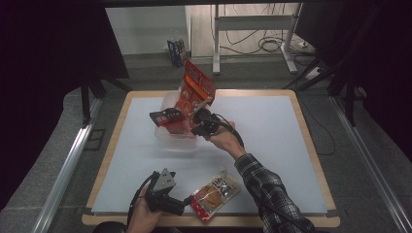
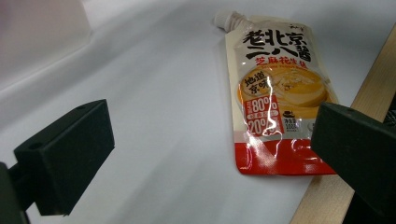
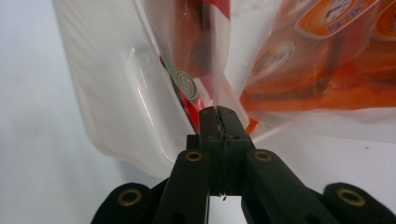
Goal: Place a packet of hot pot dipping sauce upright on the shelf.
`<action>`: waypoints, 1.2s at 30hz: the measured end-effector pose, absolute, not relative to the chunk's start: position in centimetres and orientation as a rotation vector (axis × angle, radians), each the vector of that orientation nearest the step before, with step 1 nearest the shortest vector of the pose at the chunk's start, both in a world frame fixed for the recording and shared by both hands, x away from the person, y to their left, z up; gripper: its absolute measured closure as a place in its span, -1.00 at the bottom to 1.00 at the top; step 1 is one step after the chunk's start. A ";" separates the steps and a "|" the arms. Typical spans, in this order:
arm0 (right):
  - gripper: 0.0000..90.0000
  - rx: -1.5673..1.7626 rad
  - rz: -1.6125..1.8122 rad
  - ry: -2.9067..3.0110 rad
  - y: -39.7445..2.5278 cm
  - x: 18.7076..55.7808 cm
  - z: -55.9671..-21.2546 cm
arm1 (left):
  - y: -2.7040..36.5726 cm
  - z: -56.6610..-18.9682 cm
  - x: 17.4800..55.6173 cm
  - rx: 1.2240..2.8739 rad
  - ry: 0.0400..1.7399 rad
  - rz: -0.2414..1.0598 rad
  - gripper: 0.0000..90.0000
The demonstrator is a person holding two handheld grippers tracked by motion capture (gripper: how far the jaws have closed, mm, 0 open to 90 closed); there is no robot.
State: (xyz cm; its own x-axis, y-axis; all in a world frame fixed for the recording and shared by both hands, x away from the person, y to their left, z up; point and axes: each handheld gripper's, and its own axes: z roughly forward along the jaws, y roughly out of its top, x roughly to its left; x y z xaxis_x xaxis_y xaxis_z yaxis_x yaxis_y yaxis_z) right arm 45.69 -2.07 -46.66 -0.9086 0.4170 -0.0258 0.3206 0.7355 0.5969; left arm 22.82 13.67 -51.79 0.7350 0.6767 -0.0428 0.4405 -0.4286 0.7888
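Overhead, white table amid dark curtains.

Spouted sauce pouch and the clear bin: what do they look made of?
Spouted sauce pouch: likely glossy laminated plastic film; glare streaks, creases, lies flat.
Clear bin: seemingly thin, frosted translucent moulded plastic; packets show through its wall.

Bright lit table, dark surroundings; glare on pouch, blurred close-up fingers
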 end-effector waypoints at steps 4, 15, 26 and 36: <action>0.87 0.602 0.939 2.752 -2.2 45.8 -47.0 | 13.7 -51.8 22.8 2.095 0.842 0.359 -1.00; 0.26 0.617 0.988 2.732 -3.3 45.0 -46.0 | 13.5 -51.9 22.8 2.110 0.841 0.344 -1.00; -0.31 0.621 1.025 2.700 -4.9 43.8 -46.3 | 13.2 -52.1 22.9 2.123 0.832 0.297 -1.00; -0.63 0.576 1.078 2.687 -6.2 41.8 -46.5 | 13.1 -52.2 22.9 2.105 0.835 0.285 -1.00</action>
